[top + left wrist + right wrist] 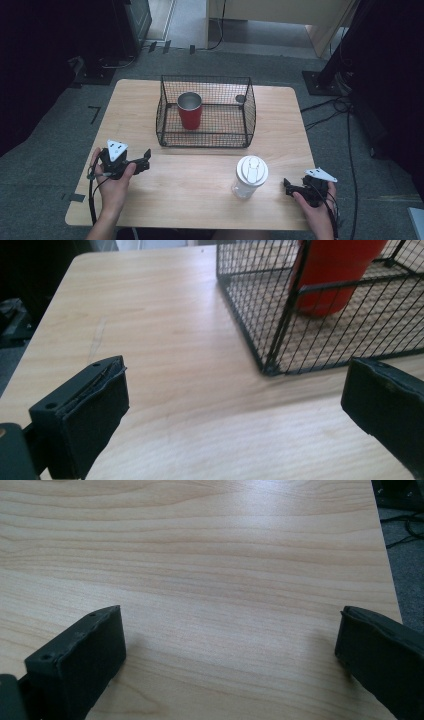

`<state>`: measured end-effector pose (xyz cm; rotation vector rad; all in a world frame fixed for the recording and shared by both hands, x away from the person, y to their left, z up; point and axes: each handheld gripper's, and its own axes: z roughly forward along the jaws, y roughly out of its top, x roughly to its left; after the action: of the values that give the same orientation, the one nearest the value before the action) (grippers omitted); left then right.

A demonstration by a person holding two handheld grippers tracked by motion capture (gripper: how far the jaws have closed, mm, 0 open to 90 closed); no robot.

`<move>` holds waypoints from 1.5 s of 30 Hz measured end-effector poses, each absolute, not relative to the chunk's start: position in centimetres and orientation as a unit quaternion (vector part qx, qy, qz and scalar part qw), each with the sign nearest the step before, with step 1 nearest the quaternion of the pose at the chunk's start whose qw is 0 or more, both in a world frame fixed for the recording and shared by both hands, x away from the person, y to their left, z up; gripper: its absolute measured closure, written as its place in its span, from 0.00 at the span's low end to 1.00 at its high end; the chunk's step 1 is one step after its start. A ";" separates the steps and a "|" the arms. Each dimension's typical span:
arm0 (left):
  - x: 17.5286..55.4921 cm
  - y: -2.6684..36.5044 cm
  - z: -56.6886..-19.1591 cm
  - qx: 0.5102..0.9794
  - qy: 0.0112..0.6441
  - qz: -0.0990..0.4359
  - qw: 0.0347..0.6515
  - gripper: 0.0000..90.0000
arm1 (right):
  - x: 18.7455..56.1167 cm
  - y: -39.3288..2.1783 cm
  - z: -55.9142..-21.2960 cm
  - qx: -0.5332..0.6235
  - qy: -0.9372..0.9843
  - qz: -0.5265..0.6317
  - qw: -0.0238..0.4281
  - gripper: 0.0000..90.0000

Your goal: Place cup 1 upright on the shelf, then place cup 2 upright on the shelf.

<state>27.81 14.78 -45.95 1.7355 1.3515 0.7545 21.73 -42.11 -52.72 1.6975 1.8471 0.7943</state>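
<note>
The white-lidded clear tumbler [249, 177] stood upright at lower centre-right of the high view, just left of the right gripper [291, 187] and well apart from the left gripper [145, 161] at lower left; the right hand looked the likelier to take it. Both grippers rested on the surface [190, 175], spread wide and empty. Above centre, the wire basket [248, 107] held an upright red cup [190, 110].
</note>
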 end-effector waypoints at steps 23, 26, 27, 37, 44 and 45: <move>25.0 19.7 -51.4 0.699 0.581 0.270 0.318 0.00 | 20.8 -40.6 -52.5 0.604 0.697 0.297 0.247 0.00; 25.2 19.9 -51.7 0.702 0.588 0.262 0.307 0.00 | 20.5 -40.3 -52.3 0.602 0.697 0.304 0.245 0.00; 25.3 19.8 -51.7 0.703 0.588 0.261 0.303 0.00 | 20.4 -40.2 -52.1 0.599 0.698 0.308 0.245 0.02; 26.0 19.7 -52.0 0.722 0.585 0.238 0.283 0.00 | 18.7 -38.6 -50.4 0.566 0.704 0.350 0.246 0.09; 26.1 19.7 -52.0 0.726 0.580 0.235 0.285 0.00 | 17.4 -37.1 -49.1 0.534 0.723 0.362 0.248 0.09; 26.1 19.7 -52.0 0.726 0.580 0.235 0.285 0.00 | 17.2 -37.0 -48.9 0.530 0.725 0.367 0.244 0.09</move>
<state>26.08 19.70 -51.97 1.9417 1.5502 0.6289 17.22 -36.99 -48.89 1.4463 1.9804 1.0015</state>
